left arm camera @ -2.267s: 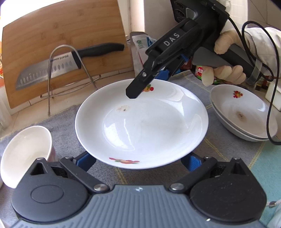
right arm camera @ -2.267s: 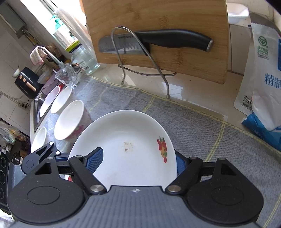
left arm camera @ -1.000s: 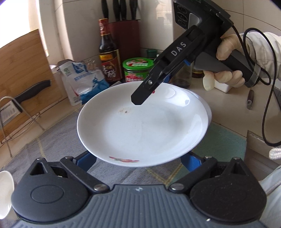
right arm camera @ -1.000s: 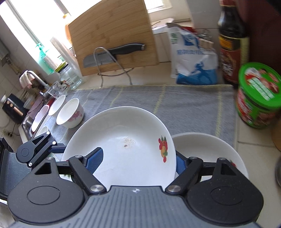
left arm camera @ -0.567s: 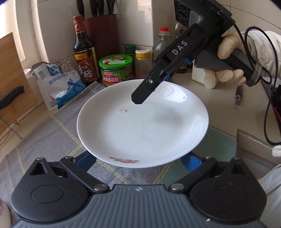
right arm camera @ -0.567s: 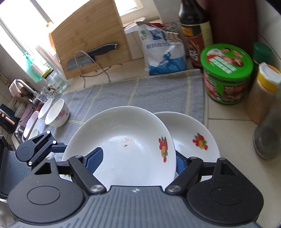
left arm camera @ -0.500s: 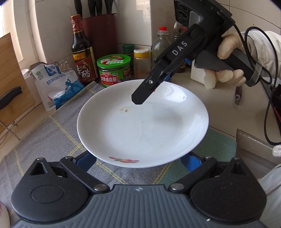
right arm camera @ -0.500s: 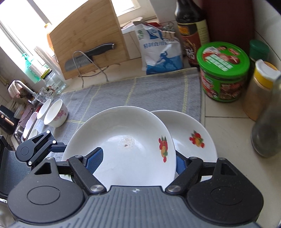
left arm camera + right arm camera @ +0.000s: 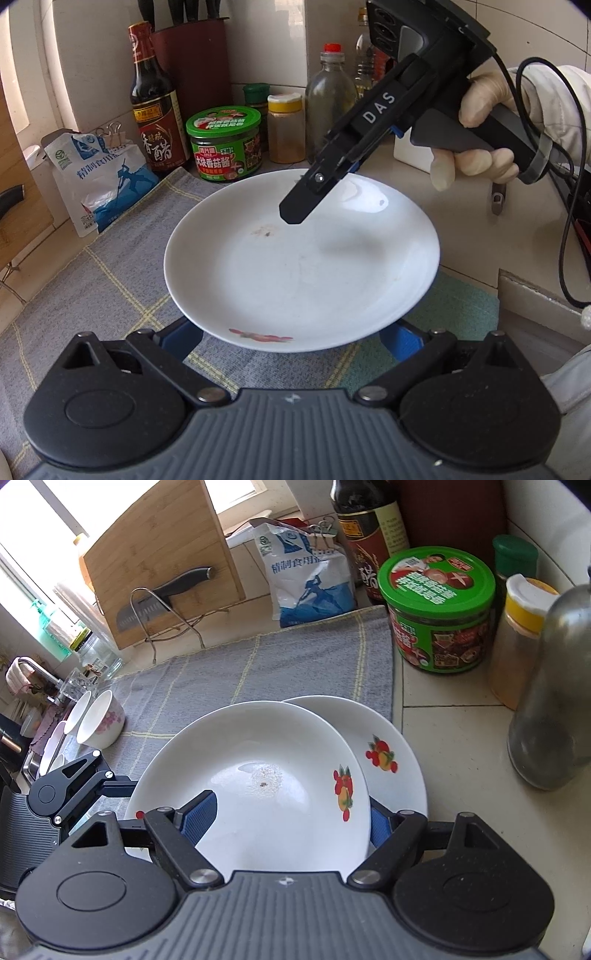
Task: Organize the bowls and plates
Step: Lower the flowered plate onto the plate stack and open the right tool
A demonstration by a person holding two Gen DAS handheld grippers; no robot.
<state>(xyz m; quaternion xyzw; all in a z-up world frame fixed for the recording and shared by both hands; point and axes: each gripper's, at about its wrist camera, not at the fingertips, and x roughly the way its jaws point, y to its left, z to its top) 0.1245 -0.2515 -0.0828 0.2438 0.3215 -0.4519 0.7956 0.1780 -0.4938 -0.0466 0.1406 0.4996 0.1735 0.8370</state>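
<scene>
Two plates [image 9: 255,775], lower one [image 9: 391,753] half hidden

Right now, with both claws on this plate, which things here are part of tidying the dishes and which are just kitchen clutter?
Part of the job:
held plate
plate beneath it
small bowls by the sink
left claw
right claw

Just lying about:
green-lidded sauce jar
soy sauce bottle
salt bag
knife
cutting board
</scene>
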